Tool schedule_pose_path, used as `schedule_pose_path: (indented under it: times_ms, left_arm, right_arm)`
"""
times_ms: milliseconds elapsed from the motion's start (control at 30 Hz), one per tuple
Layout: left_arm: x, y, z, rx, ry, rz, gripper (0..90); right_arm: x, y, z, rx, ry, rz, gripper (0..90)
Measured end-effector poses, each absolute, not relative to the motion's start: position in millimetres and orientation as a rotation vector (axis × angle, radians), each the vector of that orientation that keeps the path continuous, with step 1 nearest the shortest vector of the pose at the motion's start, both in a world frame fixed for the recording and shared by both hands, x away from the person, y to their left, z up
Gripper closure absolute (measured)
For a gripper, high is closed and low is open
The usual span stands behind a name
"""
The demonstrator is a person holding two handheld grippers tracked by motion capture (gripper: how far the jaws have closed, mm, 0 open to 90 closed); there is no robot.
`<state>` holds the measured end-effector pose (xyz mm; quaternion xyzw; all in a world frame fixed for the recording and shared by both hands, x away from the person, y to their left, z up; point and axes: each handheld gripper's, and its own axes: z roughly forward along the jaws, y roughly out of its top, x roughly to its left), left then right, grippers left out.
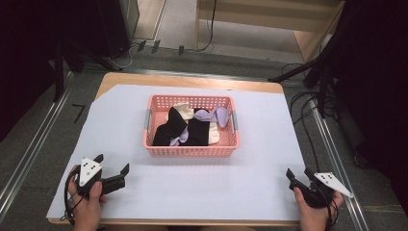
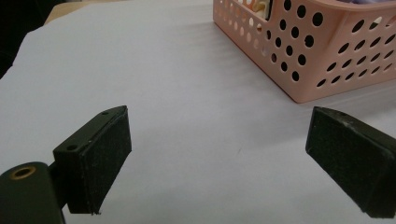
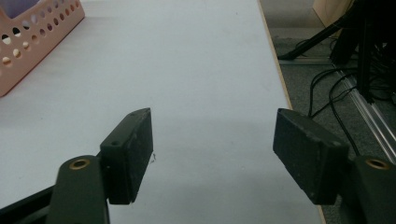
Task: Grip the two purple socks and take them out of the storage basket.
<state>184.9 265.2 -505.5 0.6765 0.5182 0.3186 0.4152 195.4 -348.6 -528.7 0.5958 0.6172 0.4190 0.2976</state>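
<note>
A pink perforated basket [image 1: 190, 150] stands in the middle of the white table sheet, holding several socks: black [image 1: 169, 129], cream [image 1: 182, 111] and lavender [image 1: 214, 115]. My left gripper [image 1: 113, 164] rests at the front left, open and empty, its jaws facing the basket's near corner [image 2: 303, 70]. At the front right, close to the table's edge, my right gripper [image 1: 299, 173] is open with nothing between its jaws; the basket's corner [image 3: 28, 32] shows at its far left. In each gripper view the pads [image 2: 105, 154] [image 3: 133, 149] stand wide apart over bare sheet.
The white sheet [image 1: 216, 187] covers the wooden table, whose right edge [image 3: 280, 88] runs beside my right gripper. Cables and black stand legs [image 1: 312, 77] lie on the floor to the right. Metal rails [image 1: 29, 154] flank the table.
</note>
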Motion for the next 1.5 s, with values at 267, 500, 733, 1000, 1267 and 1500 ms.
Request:
schedule_pose_path:
  times_ms: [267, 500, 733, 1000, 1267, 1500]
  left_arm:
    - [184.0, 265.5, -505.3, 1.693, 1.296, 0.803, 7.7]
    - [184.0, 265.4, -505.4, 1.691, 1.294, 0.803, 7.7]
    - [184.4, 265.7, -505.1, 1.705, 1.290, 0.792, 7.7]
    - [184.7, 265.5, -505.2, 1.712, 1.282, 0.785, 7.7]
    - [185.2, 265.1, -505.5, 1.716, 1.280, 0.792, 7.7]
    - [185.2, 265.2, -505.4, 1.721, 1.279, 0.788, 7.7]
  right_arm:
    - [201.8, -332.5, -518.7, 1.533, 1.641, 1.200, 41.5]
    - [213.0, -294.8, -494.3, 1.402, 1.672, 1.301, 46.0]
    - [233.8, -258.3, -474.5, 1.376, 1.683, 1.318, 48.9]
    - [259.3, -209.5, -447.3, 1.312, 1.753, 1.322, 51.6]
    - [280.9, -163.9, -440.2, 1.266, 1.871, 1.327, 56.7]
    - [297.4, -127.5, -446.0, 1.250, 1.959, 1.317, 60.9]
